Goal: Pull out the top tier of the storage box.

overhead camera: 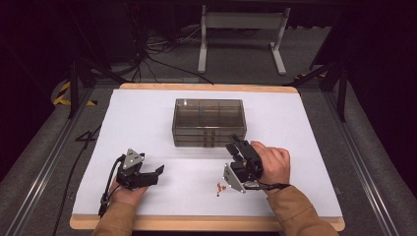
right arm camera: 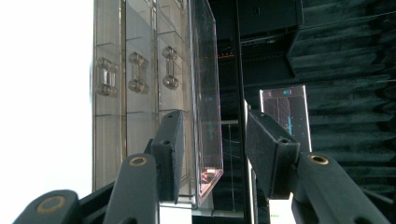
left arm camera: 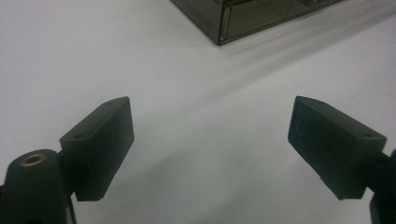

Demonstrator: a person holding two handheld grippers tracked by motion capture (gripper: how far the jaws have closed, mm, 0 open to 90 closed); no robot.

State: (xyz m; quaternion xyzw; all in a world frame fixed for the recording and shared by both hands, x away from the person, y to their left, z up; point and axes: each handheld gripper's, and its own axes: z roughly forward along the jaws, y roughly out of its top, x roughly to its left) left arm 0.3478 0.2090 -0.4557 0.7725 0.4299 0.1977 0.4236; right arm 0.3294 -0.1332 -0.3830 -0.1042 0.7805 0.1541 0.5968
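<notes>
I am seeing a smoke-grey, see-through drawer box (overhead camera: 209,122) standing on a plain white surface (overhead camera: 147,123) edged in pale wood. Both tools, left (overhead camera: 158,171) and right (overhead camera: 235,141), are showing matt black, with grey plates. Small orange-red bits (overhead camera: 220,187) are lying on the white. The sleeves (overhead camera: 295,209) are showing tan.

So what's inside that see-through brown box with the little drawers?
The drawer box is smoky and see-through, showing dividers and three drawers with clear handles. No contents can be made out; the tint hides the rest.
</notes>
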